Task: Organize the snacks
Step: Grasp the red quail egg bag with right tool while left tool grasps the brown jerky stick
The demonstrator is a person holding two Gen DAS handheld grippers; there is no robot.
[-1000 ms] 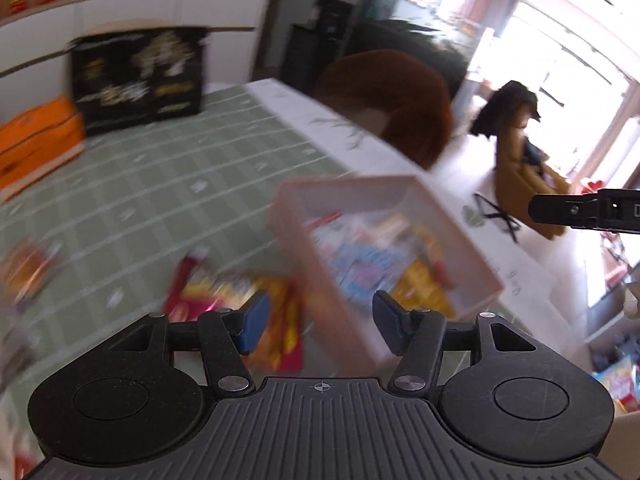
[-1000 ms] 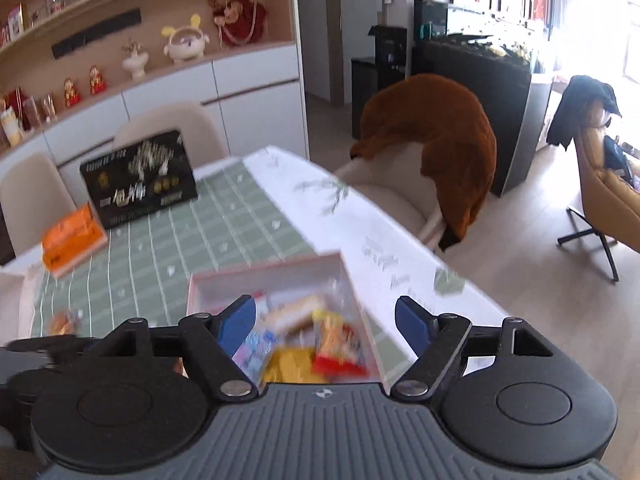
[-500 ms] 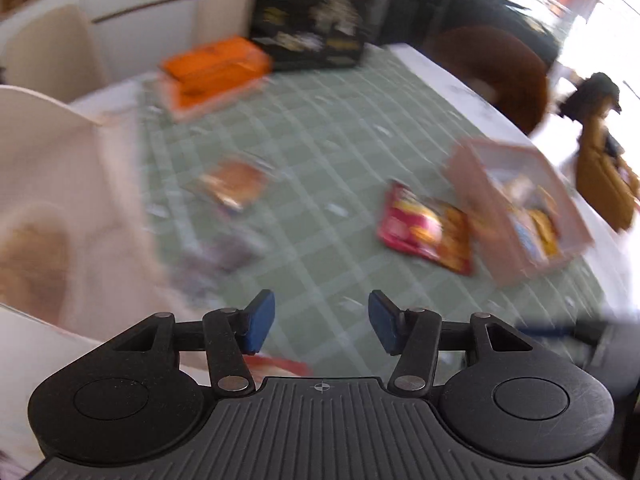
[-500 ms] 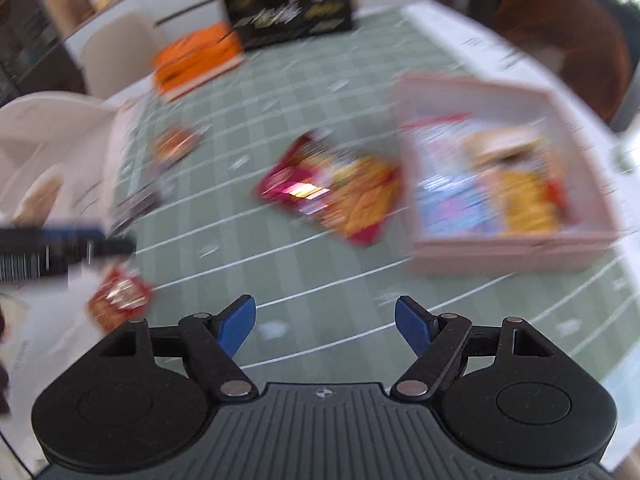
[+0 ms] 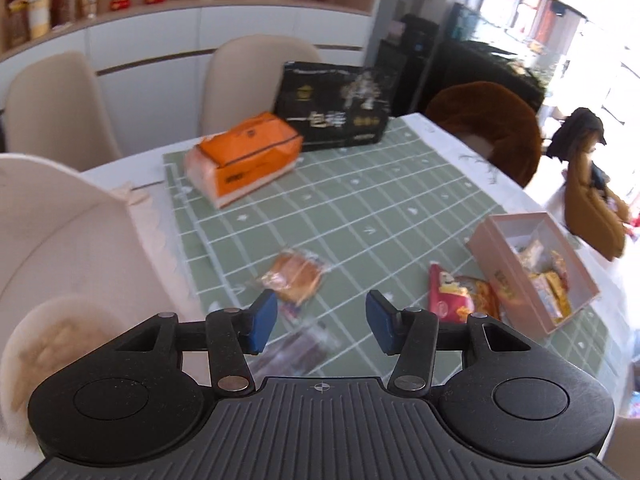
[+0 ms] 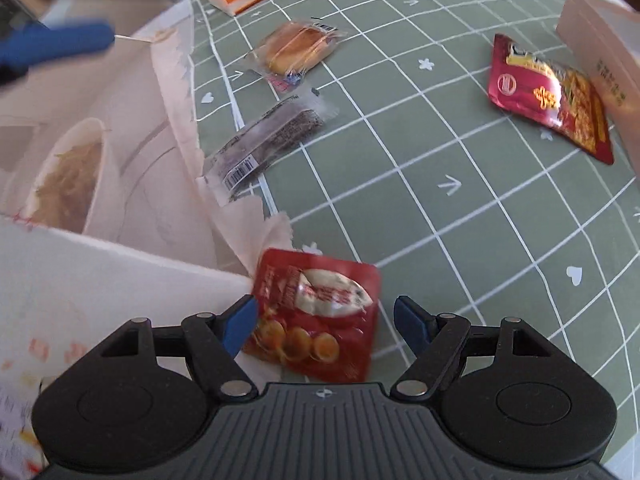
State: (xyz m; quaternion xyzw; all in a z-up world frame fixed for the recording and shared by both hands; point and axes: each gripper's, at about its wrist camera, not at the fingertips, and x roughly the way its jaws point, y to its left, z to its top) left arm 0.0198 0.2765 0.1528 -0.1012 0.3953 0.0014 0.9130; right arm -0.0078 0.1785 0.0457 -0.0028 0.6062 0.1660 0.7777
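Observation:
My right gripper (image 6: 326,322) hovers low over a small red snack packet (image 6: 316,312) at the mat's near edge, open, with the packet lying between its fingers untouched. Farther off lie a dark wrapped snack (image 6: 268,144), a wrapped bun (image 6: 296,50) and a red-and-yellow bag (image 6: 552,96) next to the pink box (image 6: 600,44). My left gripper (image 5: 320,322) hangs above the table with its jaws closing on nothing; the dark snack (image 5: 296,354) is blurred beneath it and the bun (image 5: 296,276) lies just beyond. The pink box (image 5: 496,276) holds several snacks.
A white paper bag (image 6: 100,160) stands along the mat's left edge, touching the red packet. An orange tissue pack (image 5: 244,156) and a black box (image 5: 332,118) sit at the table's far end. Beige chairs (image 5: 256,76) stand behind, a brown-covered chair (image 5: 492,120) to the right.
Both views have swung away from the pink box toward the table's left side. My right gripper has dropped low over the small red packet. The left jaws have narrowed.

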